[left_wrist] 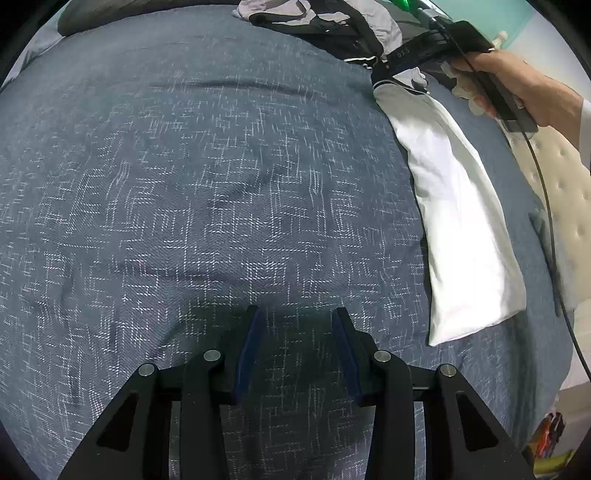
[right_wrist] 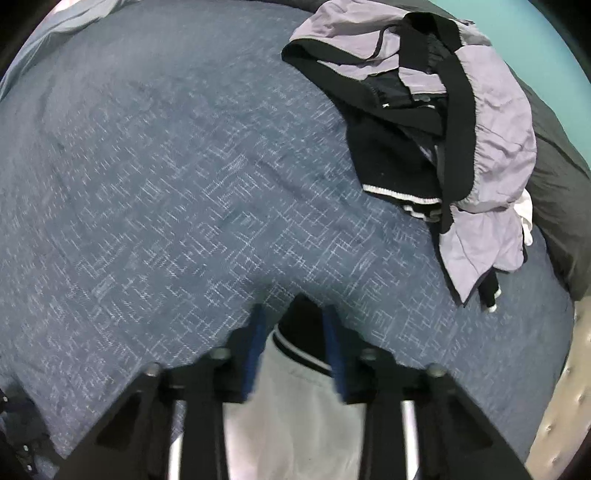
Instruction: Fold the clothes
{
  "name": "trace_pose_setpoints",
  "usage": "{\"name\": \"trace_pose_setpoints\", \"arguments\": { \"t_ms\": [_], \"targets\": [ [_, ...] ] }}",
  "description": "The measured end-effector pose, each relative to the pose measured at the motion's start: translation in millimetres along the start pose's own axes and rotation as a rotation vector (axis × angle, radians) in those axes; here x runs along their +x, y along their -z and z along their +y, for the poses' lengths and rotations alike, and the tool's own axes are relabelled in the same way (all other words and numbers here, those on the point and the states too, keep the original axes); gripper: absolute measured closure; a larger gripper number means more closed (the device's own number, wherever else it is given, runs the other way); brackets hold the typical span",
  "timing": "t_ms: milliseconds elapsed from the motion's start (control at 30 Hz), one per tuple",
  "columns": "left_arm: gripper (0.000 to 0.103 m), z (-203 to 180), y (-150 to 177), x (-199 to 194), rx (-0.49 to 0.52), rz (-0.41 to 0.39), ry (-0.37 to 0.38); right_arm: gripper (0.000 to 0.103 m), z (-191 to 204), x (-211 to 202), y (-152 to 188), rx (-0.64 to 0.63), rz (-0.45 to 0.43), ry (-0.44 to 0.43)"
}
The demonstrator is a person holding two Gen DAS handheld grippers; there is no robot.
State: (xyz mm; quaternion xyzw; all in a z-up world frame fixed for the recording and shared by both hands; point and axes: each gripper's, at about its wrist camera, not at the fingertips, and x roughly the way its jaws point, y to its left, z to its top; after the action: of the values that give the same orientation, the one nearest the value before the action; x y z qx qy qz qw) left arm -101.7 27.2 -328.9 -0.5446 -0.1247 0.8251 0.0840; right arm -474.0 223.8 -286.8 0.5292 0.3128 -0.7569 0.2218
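A white garment [left_wrist: 461, 221] lies in a long folded strip on the blue patterned bedspread [left_wrist: 184, 184], to the right of my left gripper [left_wrist: 297, 314]. That gripper hovers open over bare bedspread with nothing between its blue pads. At the strip's far end, a person's hand [left_wrist: 517, 81] holds my right gripper [left_wrist: 378, 75]. In the right wrist view, the right gripper [right_wrist: 295, 310] is shut on the white garment [right_wrist: 295, 398] at its black, white-striped collar end, which fills the gap between the pads.
A heap of lilac, black and white clothes [right_wrist: 480, 155] lies at the far right of the bed, also seen in the left wrist view [left_wrist: 325, 18]. A dark pillow [right_wrist: 561, 173] sits behind it. Bare beige mattress [left_wrist: 565, 177] shows along the right edge. A cable [left_wrist: 550, 221] hangs there.
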Motion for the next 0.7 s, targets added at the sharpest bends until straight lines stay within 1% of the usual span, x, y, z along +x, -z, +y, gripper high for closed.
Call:
{"name": "trace_pose_setpoints", "arguments": {
  "t_ms": [33, 100, 167, 267, 333, 500, 667, 700],
  "targets": [
    [0.060, -0.2, 0.0, 0.3, 0.000, 0.000, 0.000, 0.089, -0.2, 0.9, 0.3, -0.005, -0.001, 0.000],
    [0.060, -0.3, 0.8, 0.0, 0.000, 0.001, 0.000, 0.096, -1.0, 1.8, 1.2, -0.007, -0.005, -0.002],
    [0.060, -0.8, 1.3, 0.7, 0.001, 0.002, 0.000, 0.097, -3.4, -0.1, 1.8, 0.001, -0.022, -0.003],
    [0.060, -1.8, 2.2, 1.7, 0.002, 0.004, 0.000, 0.098, -13.1, -6.9, 0.8, 0.058, -0.071, 0.002],
    [0.060, -1.8, 3.8, -0.8, 0.002, 0.004, -0.001, 0.098, -24.3, -7.4, 0.0, 0.117, -0.083, 0.005],
    [0.060, -4.2, 5.6, 0.6, 0.005, 0.006, -0.002, 0.098, -39.6, -3.8, 0.0, 0.213, -0.098, -0.033],
    [0.060, -6.9, 6.5, 0.7, 0.009, 0.008, -0.001, 0.097, -41.5, 10.8, -1.2, 0.302, -0.065, -0.071],
    [0.060, -7.3, 6.4, 0.9, 0.009, 0.009, -0.001, 0.095, -43.4, 9.1, -0.5, 0.317, -0.076, -0.082]
  ]
}}
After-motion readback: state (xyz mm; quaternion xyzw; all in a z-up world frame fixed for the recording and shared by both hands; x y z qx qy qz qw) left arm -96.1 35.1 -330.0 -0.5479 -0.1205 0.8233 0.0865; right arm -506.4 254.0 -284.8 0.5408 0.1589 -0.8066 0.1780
